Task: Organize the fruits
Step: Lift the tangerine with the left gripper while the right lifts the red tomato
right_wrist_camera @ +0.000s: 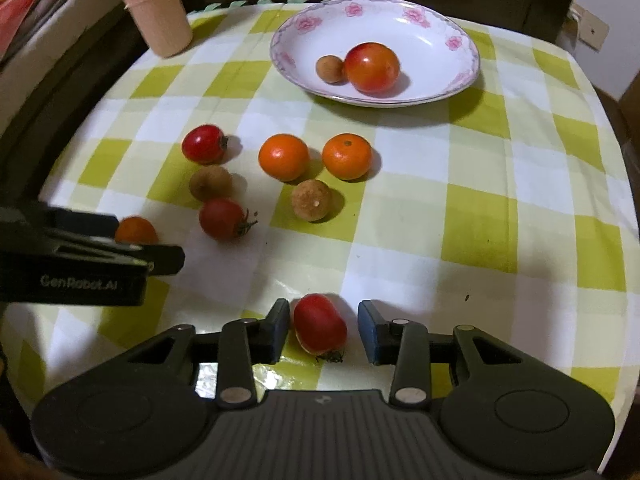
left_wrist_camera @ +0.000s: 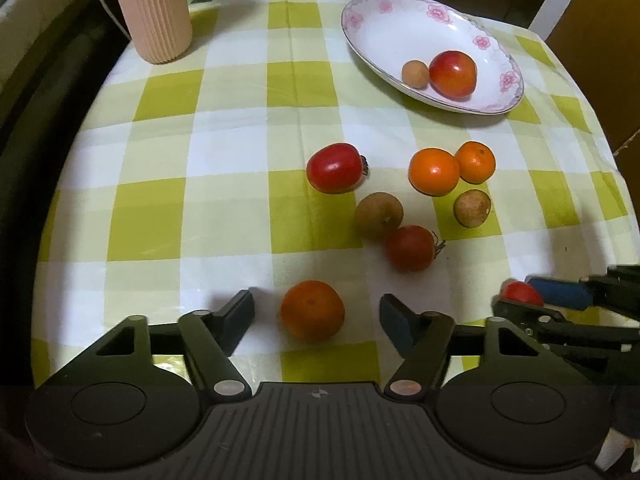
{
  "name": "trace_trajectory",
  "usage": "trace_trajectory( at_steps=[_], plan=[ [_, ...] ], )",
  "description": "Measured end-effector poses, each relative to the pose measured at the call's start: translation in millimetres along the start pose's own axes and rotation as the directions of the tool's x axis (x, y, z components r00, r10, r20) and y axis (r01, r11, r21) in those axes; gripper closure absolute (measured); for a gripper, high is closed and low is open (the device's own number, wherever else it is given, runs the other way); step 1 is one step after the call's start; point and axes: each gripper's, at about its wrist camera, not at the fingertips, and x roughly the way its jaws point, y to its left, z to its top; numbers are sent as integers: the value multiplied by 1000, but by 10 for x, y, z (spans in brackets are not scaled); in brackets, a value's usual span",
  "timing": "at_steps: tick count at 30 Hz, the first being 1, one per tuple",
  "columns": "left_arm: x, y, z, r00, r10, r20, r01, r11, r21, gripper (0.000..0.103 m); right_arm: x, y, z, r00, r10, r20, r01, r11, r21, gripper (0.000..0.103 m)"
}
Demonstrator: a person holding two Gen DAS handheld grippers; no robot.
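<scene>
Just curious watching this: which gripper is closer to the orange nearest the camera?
Left. The left gripper straddles that orange, pads not touching it. The right gripper sits off to its side, around a red tomato.

A plate (right_wrist_camera: 460, 88) at the table's (right_wrist_camera: 500, 208) far side holds two touching fruits (right_wrist_camera: 372, 67), a cylinder (right_wrist_camera: 160, 20) stands far left, loose fruits (right_wrist_camera: 284, 157), seemingly eight, lie nearer.

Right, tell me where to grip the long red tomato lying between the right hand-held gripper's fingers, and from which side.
Grip the red tomato across its narrow middle, coming from above. It lies on its side on the tablecloth, its stem end toward the camera, so the long flanks already face the pads of the right hand-held gripper.
</scene>
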Motion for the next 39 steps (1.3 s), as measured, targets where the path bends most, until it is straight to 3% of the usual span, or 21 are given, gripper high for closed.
trace_trajectory(
  at_steps=[2,6,10,16,26,30,39],
  plan=[
    [-4,-5,6,1000,15,1,-15,1000,-1,39,-2,24,-12,1000,-9,-4,9,1000,-14,76],
    [-17,-52,2,999,38,-1,-38,999,32,54,-18,-28,-55,1000,-3,12,3,1000,7,77],
    [-53,-79,-60,999,44,6,-44,998,46,62,-99,-185,-146,999,-3,32,1,997,74,77],
    [-101,-40,-98,1000,22,14,-22,999,43,63,-262,-197,-194,997,-22,77,14,995,101,77],
    [-399,-154,22,992,-92,90,85,994,74,63,-455,-121,-210,994,-86,70,76,988,134,77],
    [-454,-234,125,988,-112,106,103,991,88,62,-618,-99,-75,988,-119,102,106,986,127,77],
    [-354,-358,559,985,-128,118,116,988,101,63,-551,-285,328,983,-88,158,61,984,168,77]
  ],
)
